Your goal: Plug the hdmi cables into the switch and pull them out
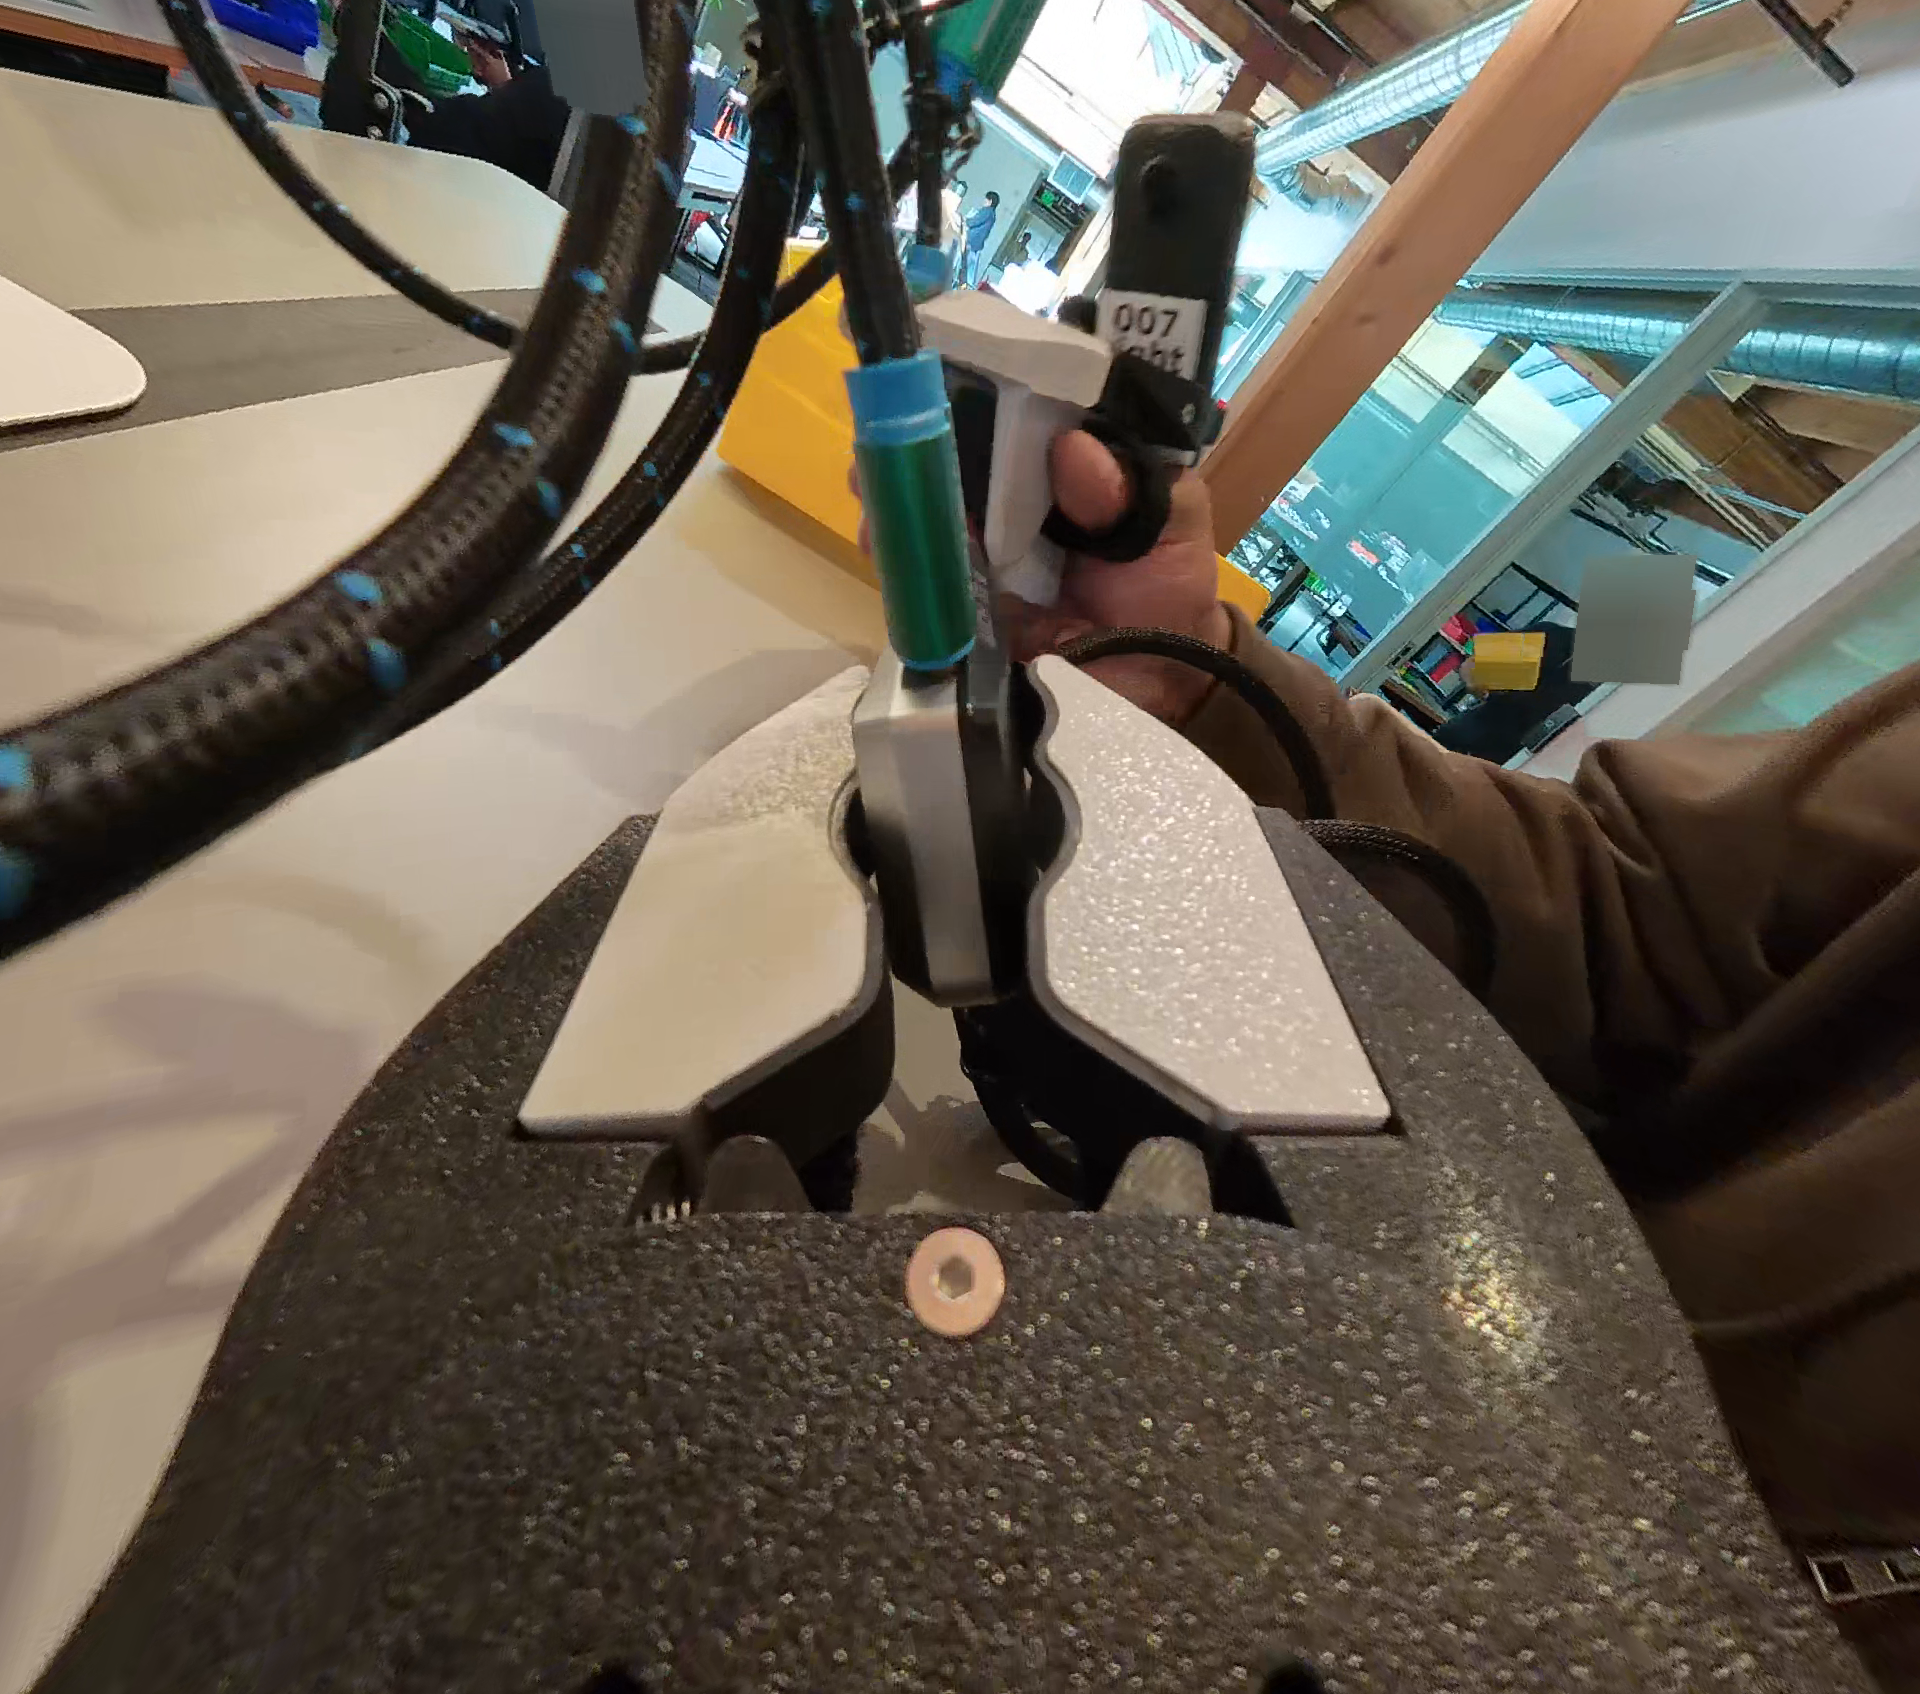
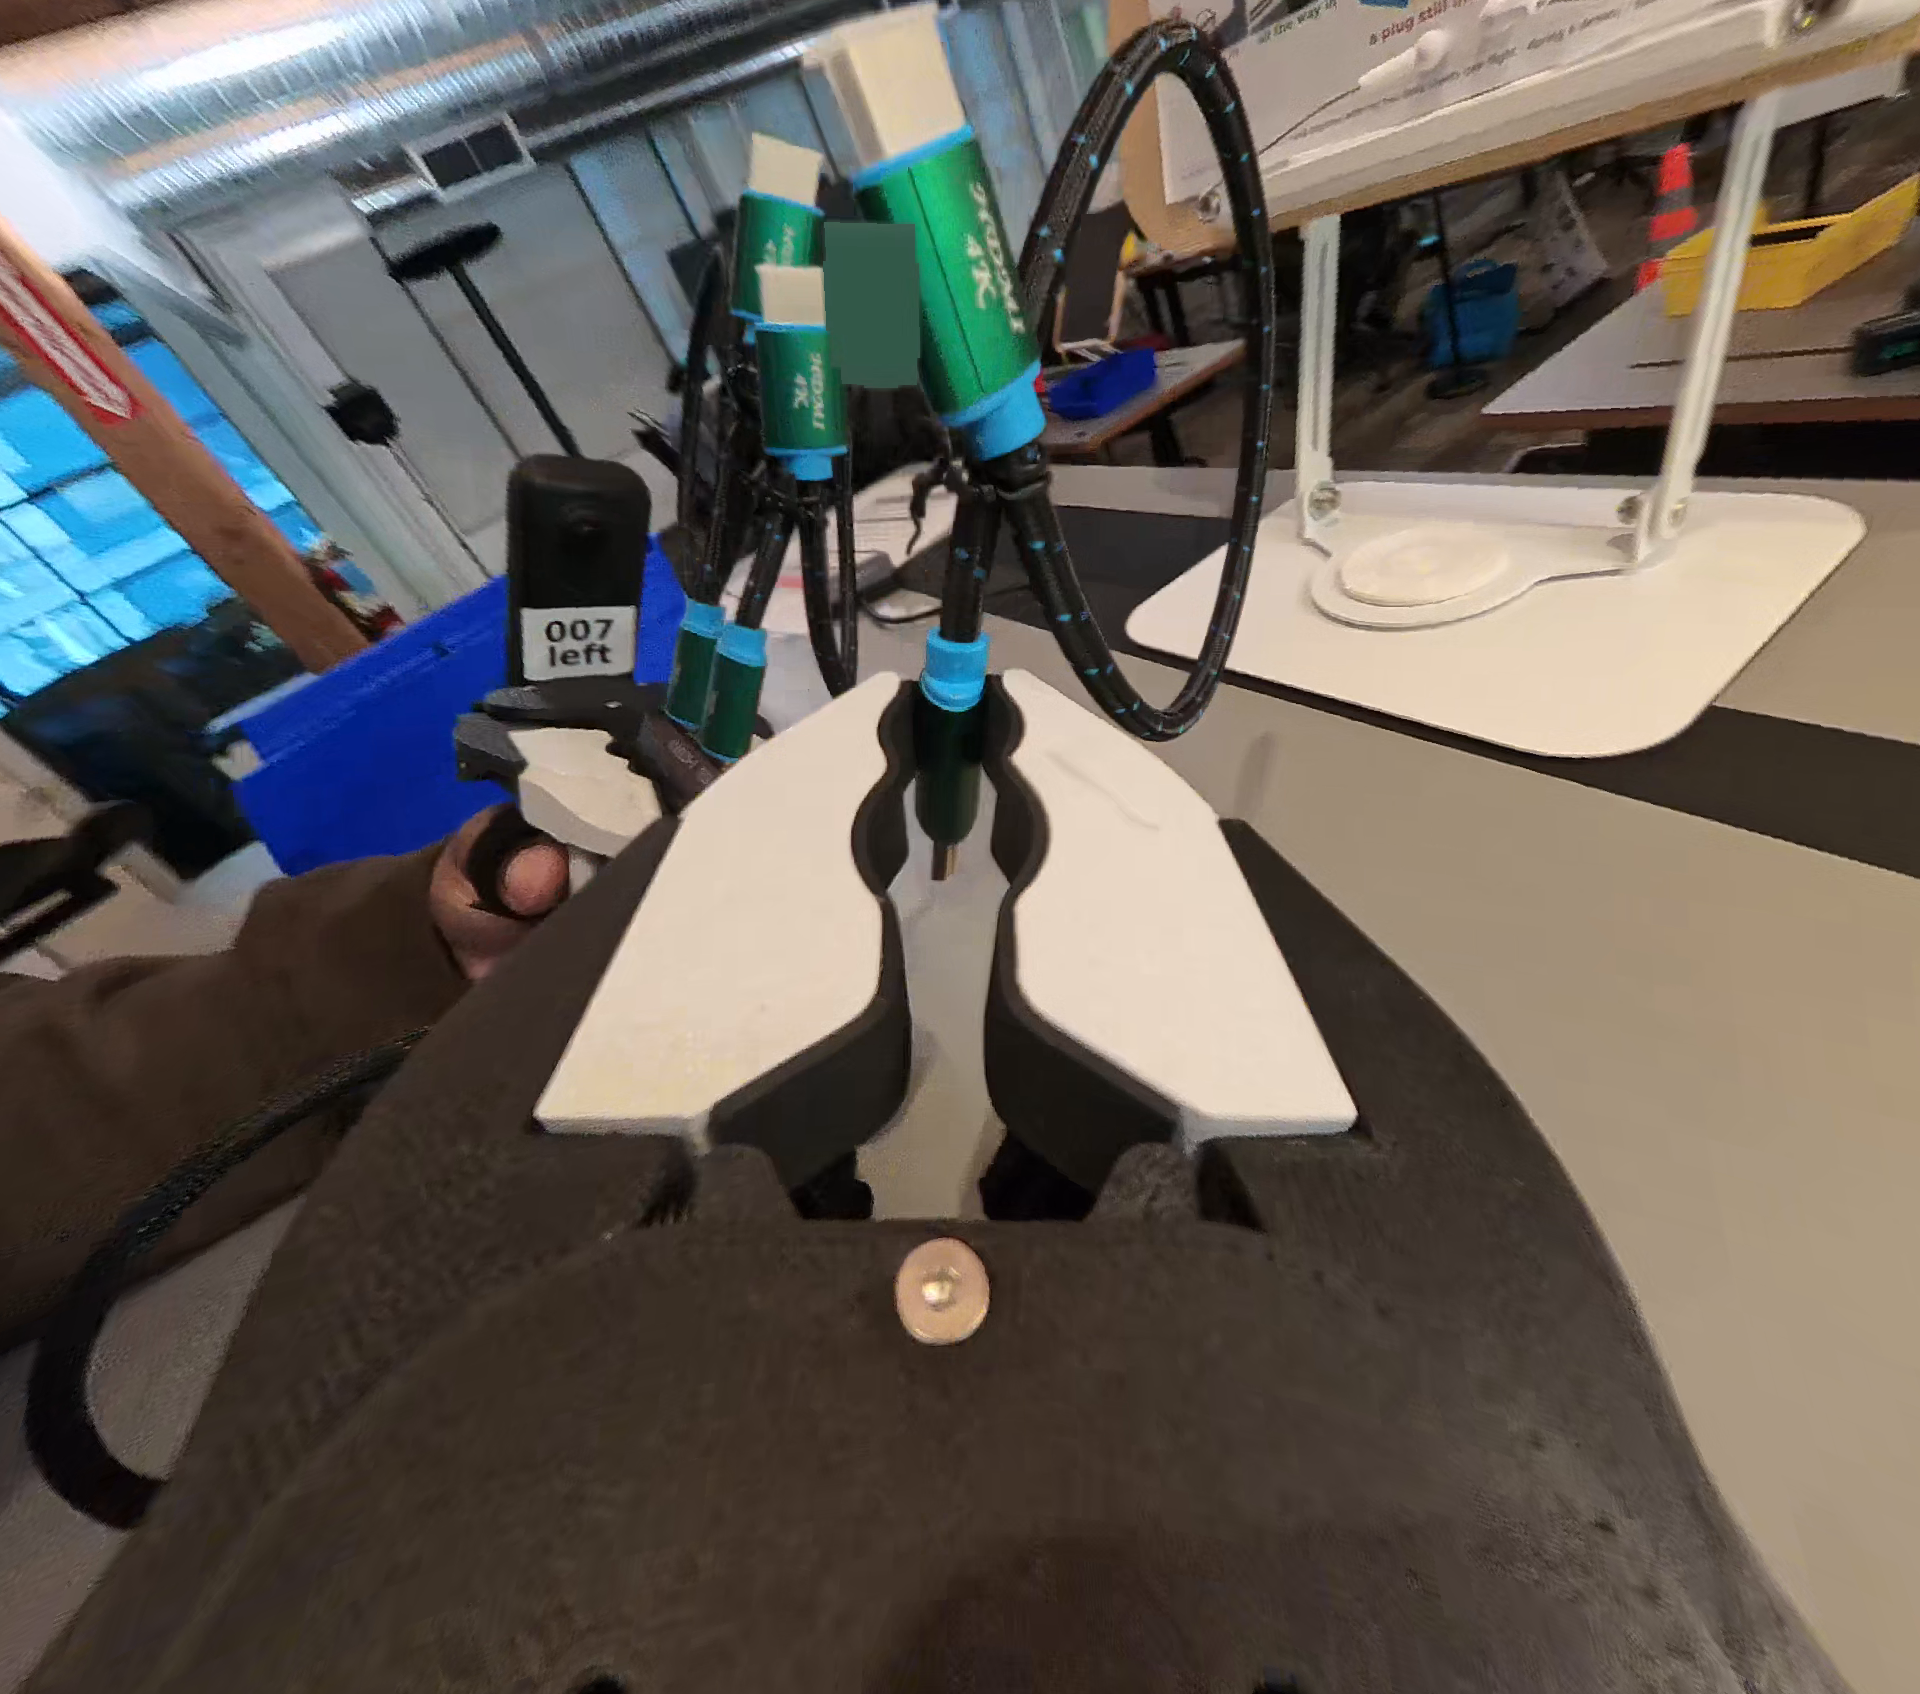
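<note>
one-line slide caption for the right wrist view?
Right gripper clamps a green plug on a braided black cable, tip pointing back at the camera, above a grey table.

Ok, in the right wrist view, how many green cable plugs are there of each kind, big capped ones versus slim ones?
Large green metal plugs with white caps: 3
Slim green plugs with blue collars: 3 (one gripped by the right gripper; two in the grey hub held by the left gripper)
Total: 6
</note>
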### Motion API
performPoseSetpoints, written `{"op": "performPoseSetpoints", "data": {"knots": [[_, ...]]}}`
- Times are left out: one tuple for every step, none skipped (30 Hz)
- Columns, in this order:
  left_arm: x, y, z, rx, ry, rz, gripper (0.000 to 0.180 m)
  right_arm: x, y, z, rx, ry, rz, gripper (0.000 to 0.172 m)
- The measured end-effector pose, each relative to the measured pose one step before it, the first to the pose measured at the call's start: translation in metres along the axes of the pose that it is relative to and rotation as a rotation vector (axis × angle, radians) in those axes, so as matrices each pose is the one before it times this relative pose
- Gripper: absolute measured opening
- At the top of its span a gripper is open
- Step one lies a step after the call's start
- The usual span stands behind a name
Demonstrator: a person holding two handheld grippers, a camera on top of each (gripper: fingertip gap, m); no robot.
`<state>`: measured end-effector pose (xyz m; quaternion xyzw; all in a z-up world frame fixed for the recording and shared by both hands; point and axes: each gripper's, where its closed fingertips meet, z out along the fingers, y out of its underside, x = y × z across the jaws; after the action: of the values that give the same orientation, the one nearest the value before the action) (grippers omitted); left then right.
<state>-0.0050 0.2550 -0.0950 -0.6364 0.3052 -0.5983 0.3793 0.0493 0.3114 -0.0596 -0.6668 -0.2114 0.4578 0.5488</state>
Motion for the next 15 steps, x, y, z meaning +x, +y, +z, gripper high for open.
{"op": "performPoseSetpoints", "data": {"knots": [[-0.00047,0.00043,0.00049,-0.0061,0.0017,-0.0036,0.023,-0.00364,-0.00210,-0.00174,-0.0231,0.0340,-0.0310,0.011],[-0.00061,0.00029,0.00043,-0.0050,0.0043,-0.0072,0.023,-0.00487,-0.00312,-0.00298,-0.0245,0.0316,-0.0299,0.011],[-0.00077,-0.00001,0.00027,-0.0030,0.0032,-0.0074,0.023,-0.00622,-0.00499,-0.00483,-0.0185,0.0283,-0.0339,0.011],[-0.00080,0.00008,0.00022,-0.0033,0.0023,-0.0075,0.023,-0.00722,-0.00667,-0.00725,-0.0107,0.0273,-0.0370,0.011],[-0.00080,0.00013,0.00004,-0.0027,0.0007,-0.0071,0.023,-0.00717,-0.00772,-0.00996,-0.0018,0.0305,-0.0331,0.011],[-0.00038,-0.00037,-0.00041,0.0024,-0.0015,-0.0011,0.023,-0.00651,-0.00748,-0.01331,0.0043,0.0351,-0.0213,0.011],[0.00042,-0.00074,-0.00071,0.0061,0.0013,0.0027,0.023,-0.00586,-0.00640,-0.01625,0.0022,0.0347,-0.0086,0.011],[0.00103,-0.00049,-0.00037,0.0051,0.0066,0.0014,0.023,-0.00473,-0.00572,-0.01939,-0.0048,0.0338,-0.0063,0.011],[0.00051,-0.00010,-0.00003,0.0011,0.0033,0.0000,0.023,-0.00170,-0.00510,-0.02252,-0.0144,0.0409,-0.0137,0.011],[-0.00060,0.00017,0.00028,-0.0022,-0.0029,-0.0019,0.023,0.00251,-0.00435,-0.02545,-0.0229,0.0530,-0.0260,0.011],[-0.00082,0.00044,0.00045,-0.0046,-0.0028,-0.0044,0.023,0.00767,-0.00312,-0.02712,-0.0307,0.0658,-0.0353,0.011],[-0.00062,0.00039,0.00031,-0.0039,0.0003,-0.0058,0.023,0.01322,-0.00079,-0.02768,-0.0379,0.0784,-0.0379,0.011],[-0.00029,0.00011,0.00015,-0.0014,0.0004,-0.0041,0.023,0.01827,0.00256,-0.02641,-0.0486,0.0909,-0.0380,0.011],[-0.00003,0.00006,0.00010,-0.0002,0.0002,-0.0011,0.023,0.02110,0.00695,-0.02322,-0.0599,0.0923,-0.0379,0.011],[0.00014,0.00006,0.00015,-0.0003,-0.0005,0.0023,0.023,0.02053,0.01063,-0.01799,-0.0639,0.0803,-0.0345,0.011]]}}
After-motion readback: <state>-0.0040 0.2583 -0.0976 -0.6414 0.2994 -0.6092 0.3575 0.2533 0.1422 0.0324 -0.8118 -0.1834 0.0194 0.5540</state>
